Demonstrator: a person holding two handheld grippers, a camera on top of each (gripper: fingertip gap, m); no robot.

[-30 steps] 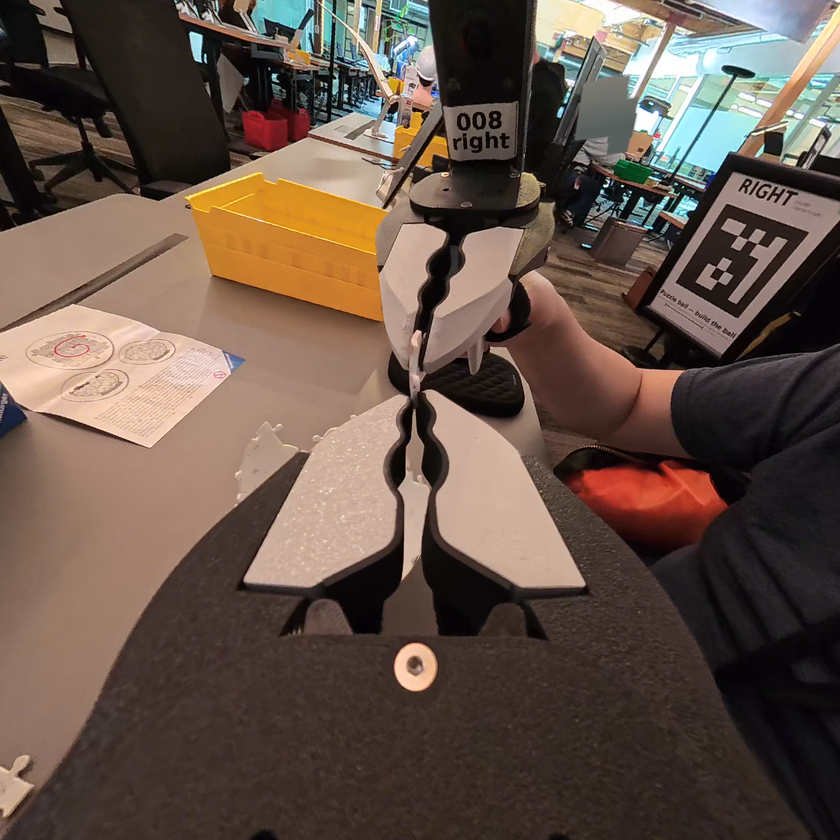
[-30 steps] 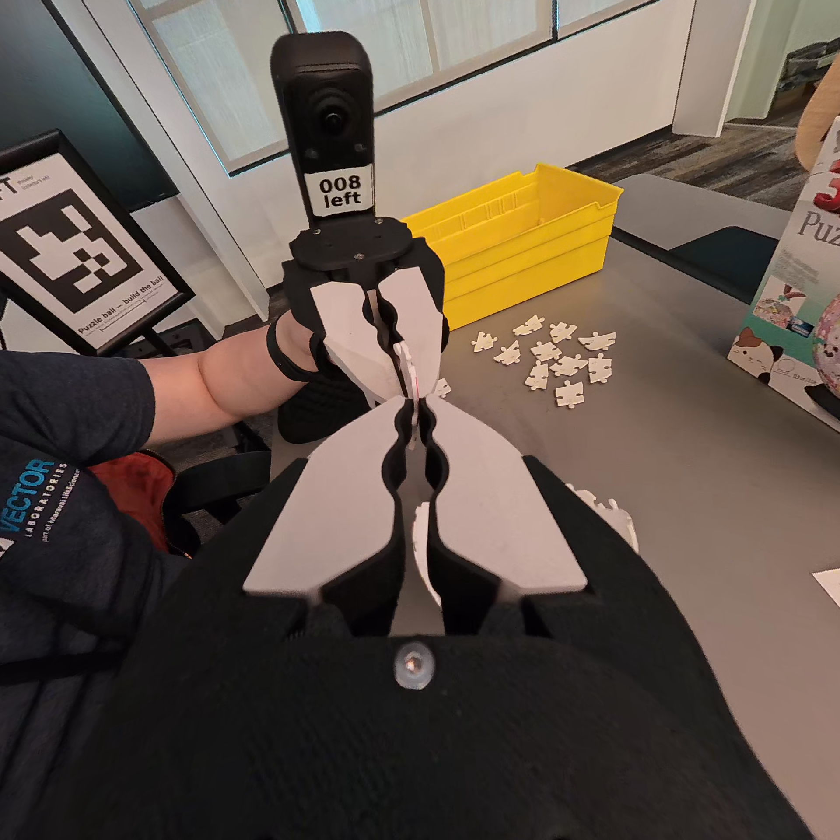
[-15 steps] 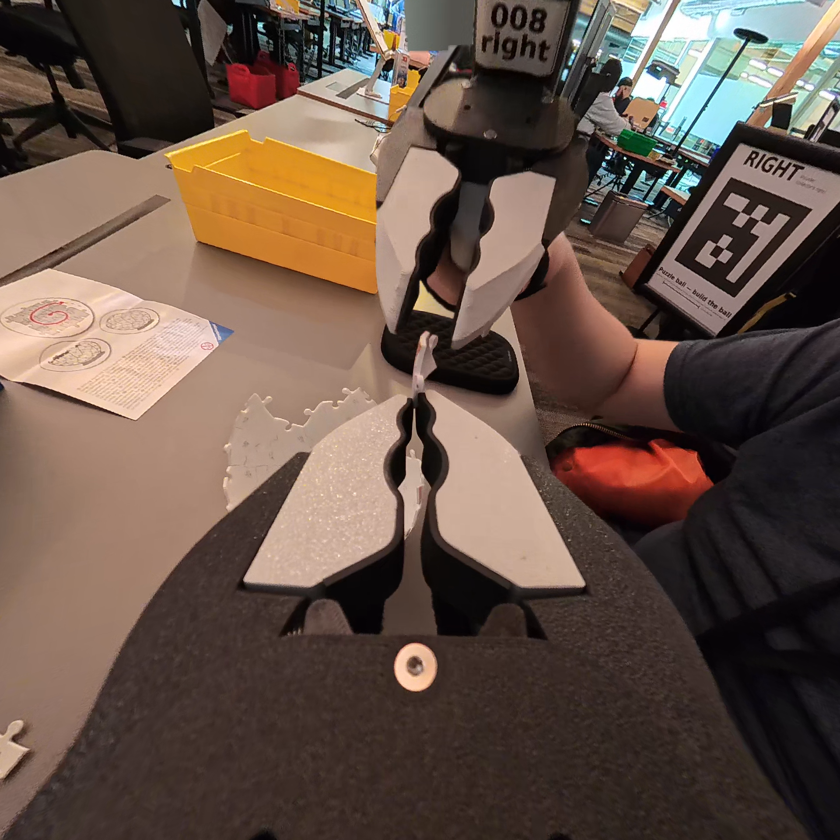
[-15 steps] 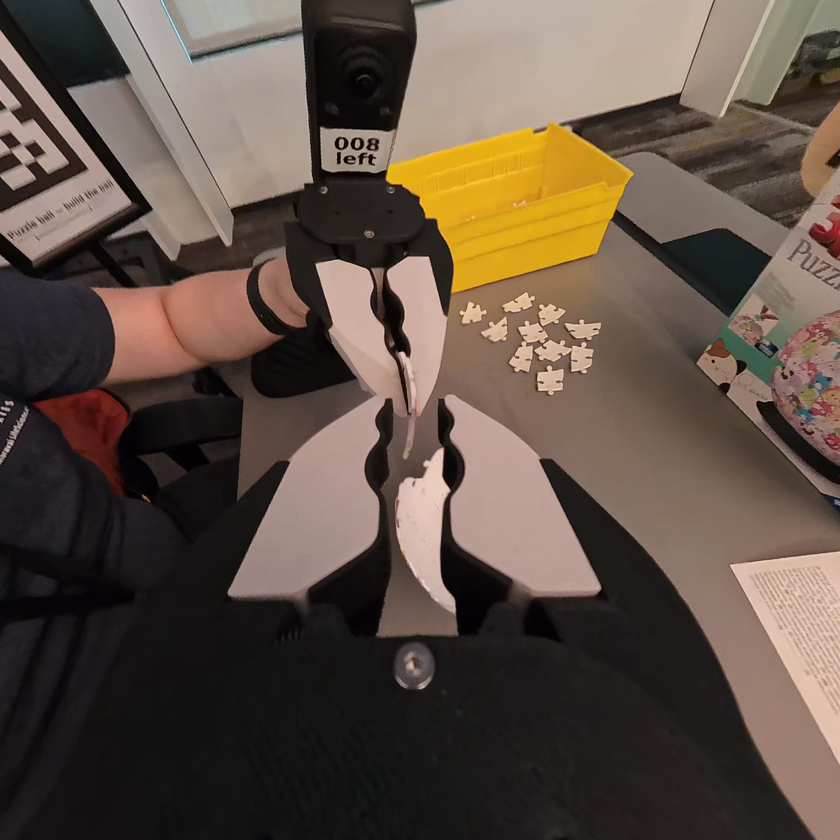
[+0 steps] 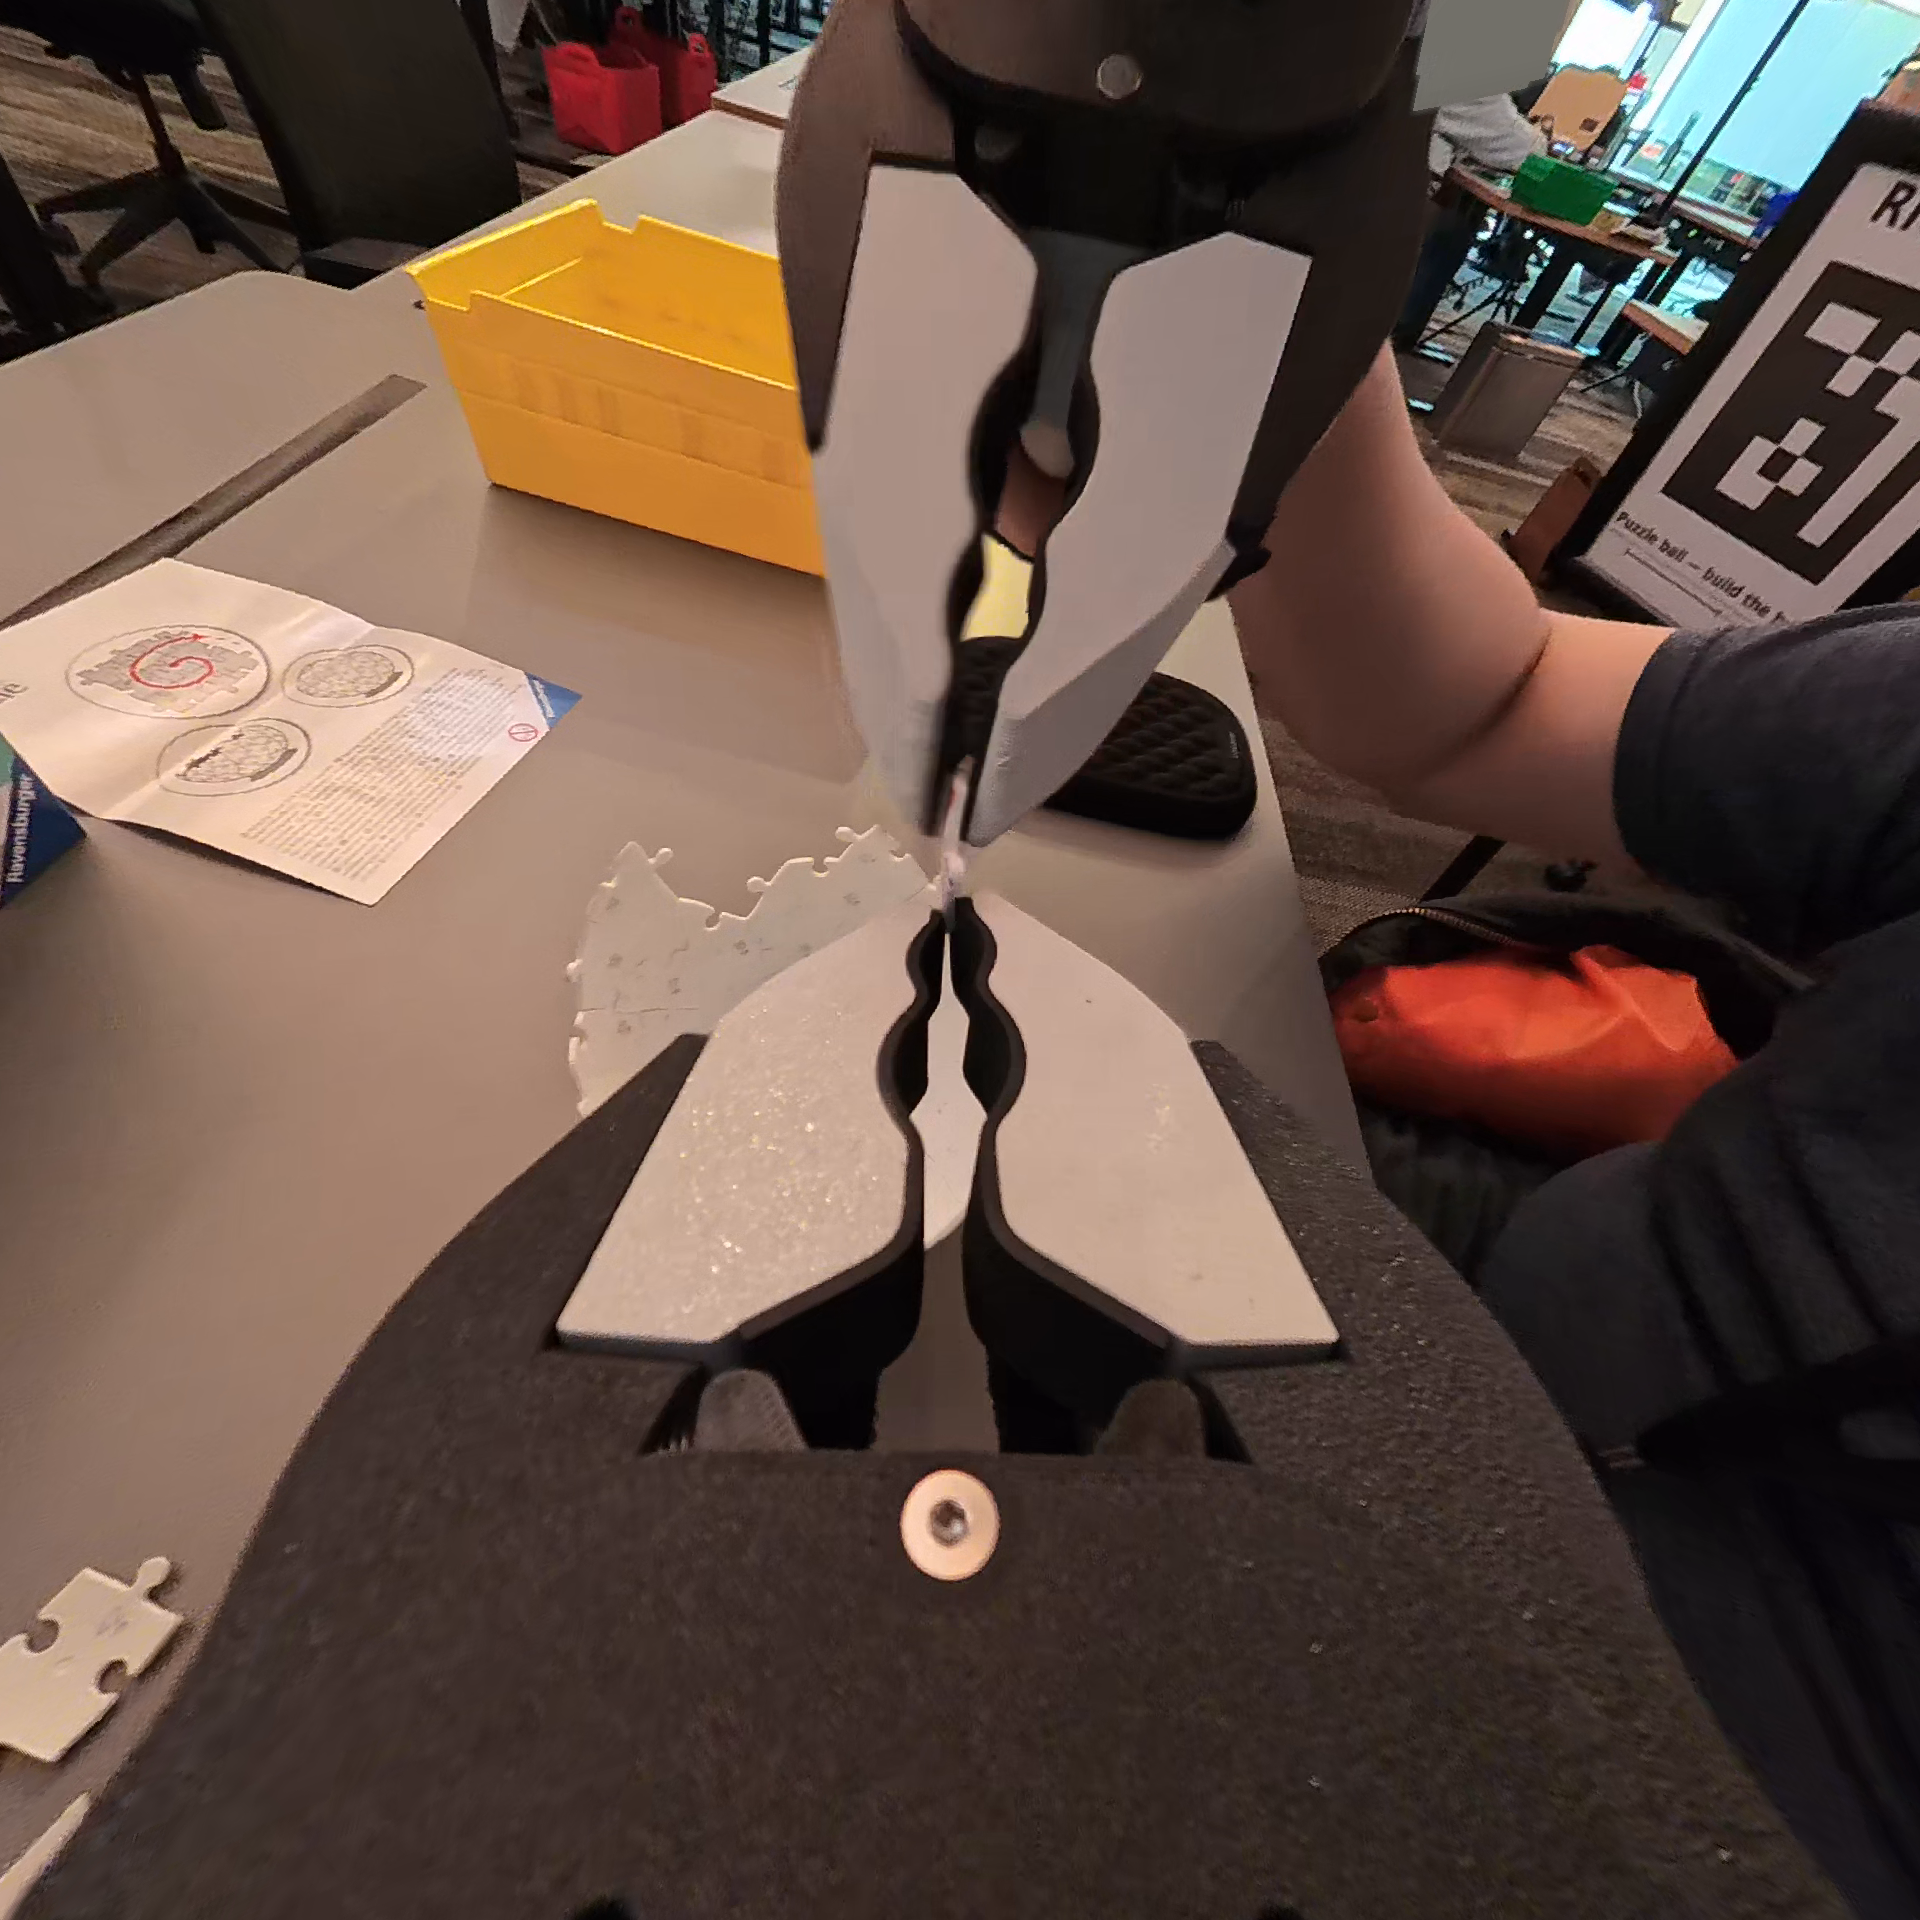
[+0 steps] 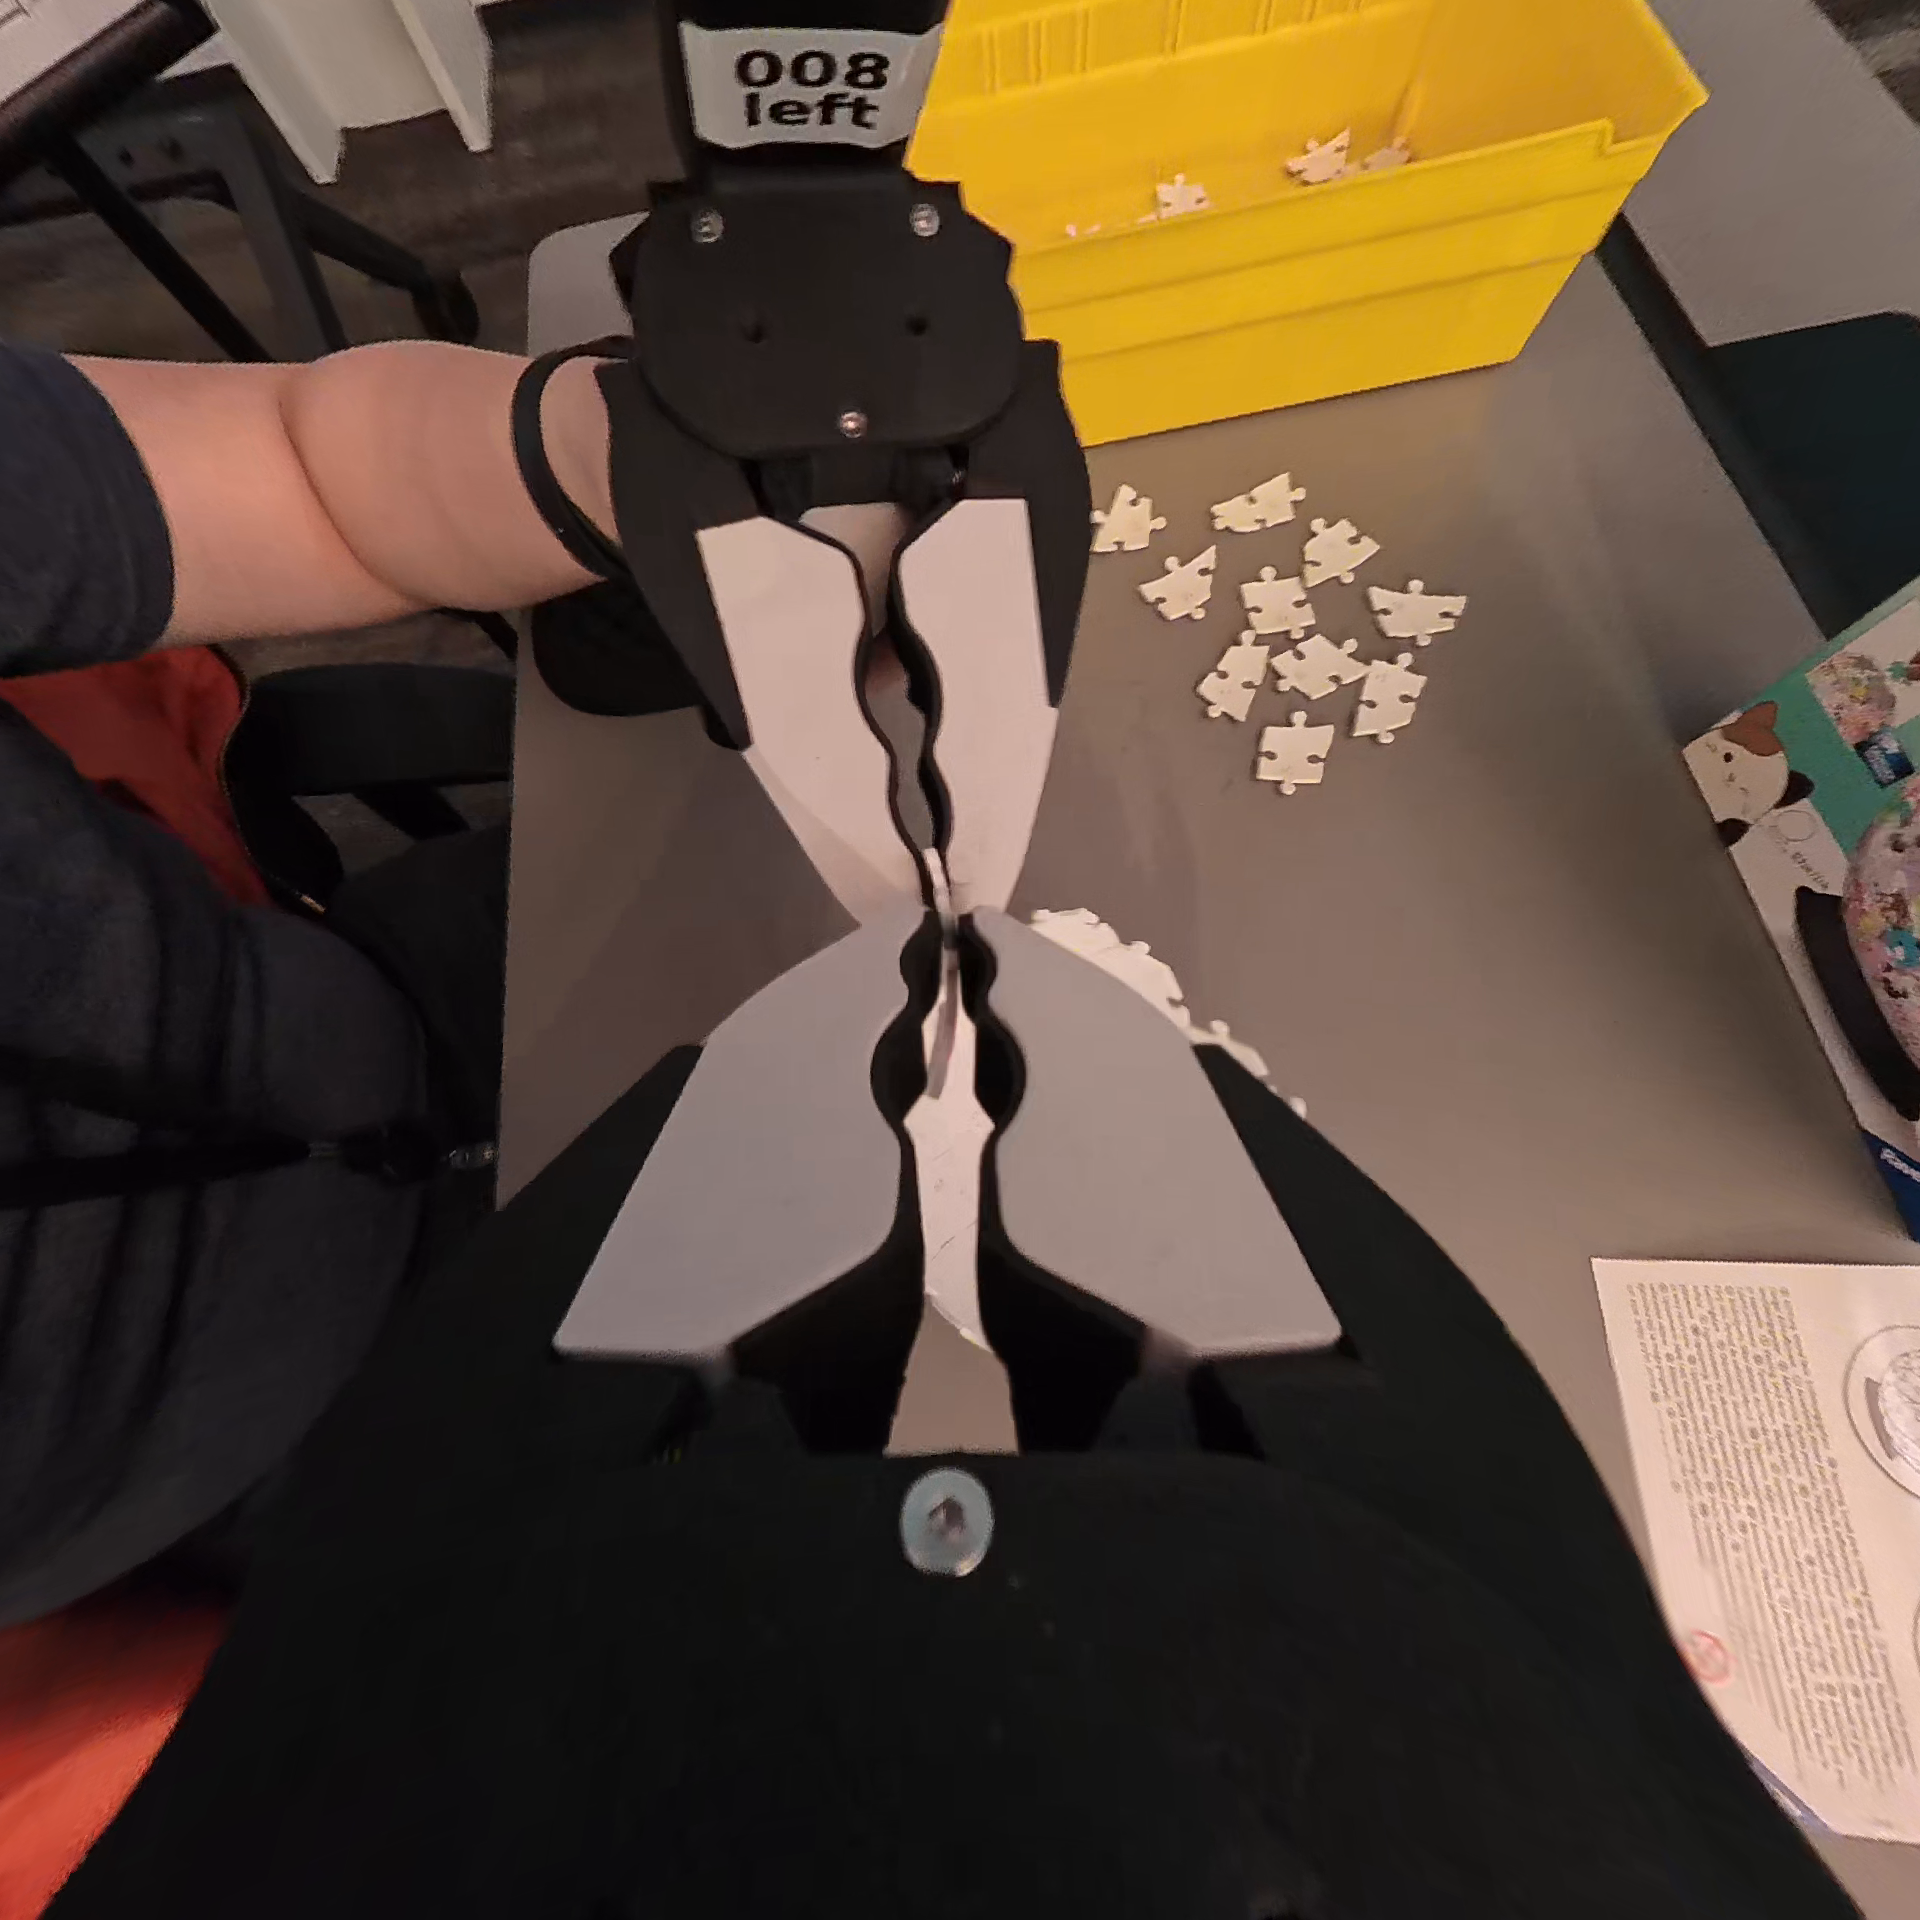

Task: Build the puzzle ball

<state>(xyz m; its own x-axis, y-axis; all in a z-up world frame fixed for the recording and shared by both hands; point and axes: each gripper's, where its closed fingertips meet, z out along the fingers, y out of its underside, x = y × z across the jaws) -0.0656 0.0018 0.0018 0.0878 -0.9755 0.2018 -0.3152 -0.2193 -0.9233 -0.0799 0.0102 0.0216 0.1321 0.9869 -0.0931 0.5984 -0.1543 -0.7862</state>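
Note:
A small white puzzle piece [image 5: 952, 864] is held edge-on between both grippers above the grey table [image 5: 312, 1039]. My left gripper [image 5: 951, 916] is shut on one end of it. My right gripper [image 6: 945, 923] is shut on the other end, and the piece's thin edge [image 6: 935, 873] runs from the left gripper's [image 6: 938, 885] tips into the right's jaws. In the left wrist view the right gripper [image 5: 956, 821] comes down from above, tip to tip with the left. A partly built white puzzle shell [image 5: 707, 956] lies on the table just under the grippers, and it also shows in the right wrist view [image 6: 1122, 956].
Several loose pieces [image 6: 1309, 634] lie in front of a yellow bin [image 6: 1299, 260] holding a few more. An instruction sheet [image 5: 281, 717], the puzzle box [image 6: 1829, 862], a black pad [image 5: 1164, 758] and a stray piece [image 5: 83, 1652] are on the table. The person's arm [image 5: 1455, 644] is at the right.
The right gripper opened and pulled back from the piece while the left kept hold of it. The right has now come back and shut on the piece again.

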